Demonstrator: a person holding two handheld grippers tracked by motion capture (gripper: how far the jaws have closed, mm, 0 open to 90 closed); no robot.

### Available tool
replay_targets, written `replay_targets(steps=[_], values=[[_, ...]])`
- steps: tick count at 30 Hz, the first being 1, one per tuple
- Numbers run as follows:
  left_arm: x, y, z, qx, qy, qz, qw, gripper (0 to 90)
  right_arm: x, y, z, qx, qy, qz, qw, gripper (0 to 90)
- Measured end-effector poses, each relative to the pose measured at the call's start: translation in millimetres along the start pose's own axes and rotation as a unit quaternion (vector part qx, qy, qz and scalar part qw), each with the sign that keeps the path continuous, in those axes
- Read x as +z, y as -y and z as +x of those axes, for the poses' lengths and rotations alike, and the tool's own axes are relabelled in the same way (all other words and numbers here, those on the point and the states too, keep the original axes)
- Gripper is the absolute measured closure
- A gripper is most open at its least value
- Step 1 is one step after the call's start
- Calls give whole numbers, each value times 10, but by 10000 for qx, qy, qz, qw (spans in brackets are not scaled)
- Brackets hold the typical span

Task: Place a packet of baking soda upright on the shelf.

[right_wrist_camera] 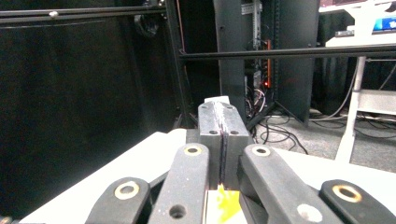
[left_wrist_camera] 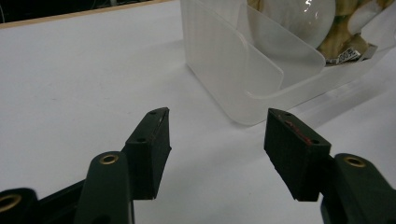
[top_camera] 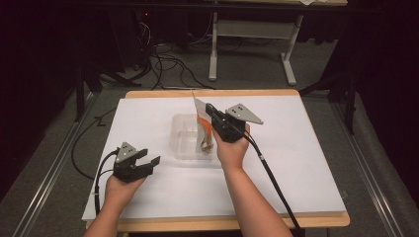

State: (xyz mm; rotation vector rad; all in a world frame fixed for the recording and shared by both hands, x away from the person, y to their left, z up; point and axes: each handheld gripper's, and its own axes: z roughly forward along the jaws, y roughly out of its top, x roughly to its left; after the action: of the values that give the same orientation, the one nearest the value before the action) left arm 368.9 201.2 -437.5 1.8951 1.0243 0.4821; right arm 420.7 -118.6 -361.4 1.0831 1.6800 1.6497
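A clear plastic bin (top_camera: 180,143) stands in the middle of the white table top (top_camera: 296,163). My right gripper (top_camera: 206,107) is above it, shut on the top edge of a white and orange snack packet (top_camera: 205,131) that hangs down into the bin. In the right gripper view the jaws (right_wrist_camera: 223,109) are pressed together on the thin packet edge, with a yellow part of the packet (right_wrist_camera: 224,205) below. My left gripper (top_camera: 150,158) rests open on the table left of the bin, nothing between its fingers. The left gripper view shows its open jaws (left_wrist_camera: 217,135), the bin (left_wrist_camera: 219,65) and the shiny packet (left_wrist_camera: 303,18) inside.
The white top lies on a wooden table (top_camera: 222,223). Bare white surface stretches to the left and right of the bin. Beyond the far edge are cables (top_camera: 168,64) on the floor, a white desk frame (top_camera: 252,29) and dark frame bars.
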Motion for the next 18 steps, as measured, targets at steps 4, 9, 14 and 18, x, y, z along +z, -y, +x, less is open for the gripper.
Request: replay_targets(steps=[4,9,14,18], values=[[13,-3,-14,33,2,33,10000,411,-103,40,27,-76,-54,76,9999,806],[4,-3,-18,55,-3,37,10000,412,-153,179,40,-92,-80,517,9986,641],[4,-3,-14,34,-6,26,10000,412,-201,349,68,-89,34,871,9962,639],[4,-2,-15,50,-4,29,10000,411,-194,543,88,4,74,1170,9931,662]])
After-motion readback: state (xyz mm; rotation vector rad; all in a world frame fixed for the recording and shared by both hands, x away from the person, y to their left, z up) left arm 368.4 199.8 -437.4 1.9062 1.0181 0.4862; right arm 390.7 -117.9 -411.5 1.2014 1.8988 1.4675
